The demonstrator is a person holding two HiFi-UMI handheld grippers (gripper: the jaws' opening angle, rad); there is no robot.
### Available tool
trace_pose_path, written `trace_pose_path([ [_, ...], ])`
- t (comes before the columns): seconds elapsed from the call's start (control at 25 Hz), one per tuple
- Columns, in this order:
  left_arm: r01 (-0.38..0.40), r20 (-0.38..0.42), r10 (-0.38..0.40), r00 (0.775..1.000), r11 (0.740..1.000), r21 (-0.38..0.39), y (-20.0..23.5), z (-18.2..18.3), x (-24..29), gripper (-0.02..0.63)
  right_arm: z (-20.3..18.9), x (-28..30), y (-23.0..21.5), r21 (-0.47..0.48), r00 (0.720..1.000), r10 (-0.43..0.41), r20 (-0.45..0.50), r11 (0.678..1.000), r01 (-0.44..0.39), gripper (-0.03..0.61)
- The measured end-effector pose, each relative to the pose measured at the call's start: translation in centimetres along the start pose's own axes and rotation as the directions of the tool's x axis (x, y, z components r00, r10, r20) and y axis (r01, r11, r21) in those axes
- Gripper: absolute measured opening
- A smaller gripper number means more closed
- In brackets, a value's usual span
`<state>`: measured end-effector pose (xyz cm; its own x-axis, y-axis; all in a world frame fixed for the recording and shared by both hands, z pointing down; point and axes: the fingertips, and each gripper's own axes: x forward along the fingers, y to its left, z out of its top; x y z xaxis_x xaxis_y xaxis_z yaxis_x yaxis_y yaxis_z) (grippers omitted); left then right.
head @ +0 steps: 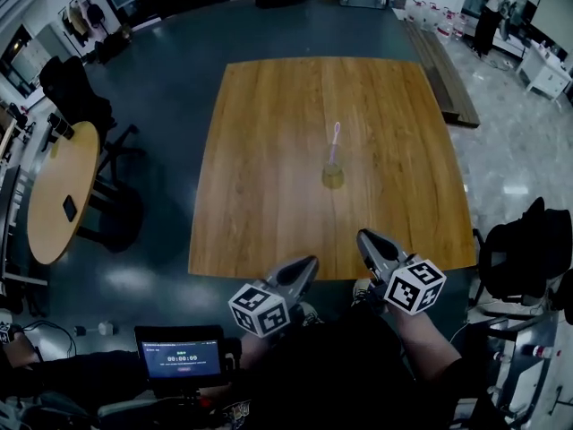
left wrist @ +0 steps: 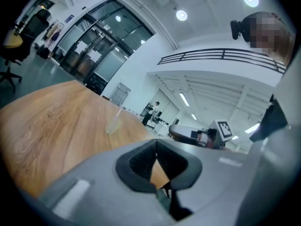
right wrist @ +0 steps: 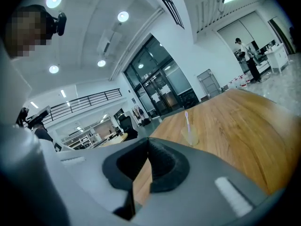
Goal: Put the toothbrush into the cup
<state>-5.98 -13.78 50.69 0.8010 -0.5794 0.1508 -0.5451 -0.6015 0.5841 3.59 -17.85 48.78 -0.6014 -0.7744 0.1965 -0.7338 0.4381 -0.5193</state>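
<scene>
The toothbrush (head: 334, 140) is standing in the cup (head: 333, 177) near the middle of the head view. Its pale head is leaning up past the rim. The cup is resting on the wooden table (head: 269, 150), with bare wood all round it, so the task is looking complete.

The left hand-held gripper (head: 309, 262) and the right hand-held gripper (head: 365, 237) are hanging at lower centre of that view, over the table's near edge and well apart from the cup. Each is clenched on nothing: in both gripper views the dark pads are meeting at their tips, with only wood showing through the gap behind them.

The toothbrush is probably light, thin and stiff, with a smooth handle that could slip or swivel in a loose pinch. The exposed handle just above the rim is looking like the best place to grip, clear of the bristles. The translucent cup also seems light, so a sideways nudge is likely to slide or tip it.
</scene>
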Motion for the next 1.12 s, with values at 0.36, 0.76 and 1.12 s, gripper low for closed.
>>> trace_pose_path([
  [0.36,0.076,-0.026,-0.075,0.997,0.996,0.045,-5.6,-2.2,1.3,0.003,-1.0,-7.6,3.3,0.012,0.998,0.024,0.051,1.0,-0.025,0.006],
  [0.76,0.038,0.006,-0.038,0.999,0.999,0.037,-14.6,-8.6,0.6,0.003,-4.2,-17.1,4.2,-0.022,0.995,0.095,0.013,0.995,-0.095,0.006],
  [1.12,-0.065,0.021,0.064,0.998,0.997,0.047,-19.3,-13.2,-3.0,0.003,-8.1,-22.7,5.1,0.054,0.988,0.154,-0.018,0.987,-0.153,0.006],
])
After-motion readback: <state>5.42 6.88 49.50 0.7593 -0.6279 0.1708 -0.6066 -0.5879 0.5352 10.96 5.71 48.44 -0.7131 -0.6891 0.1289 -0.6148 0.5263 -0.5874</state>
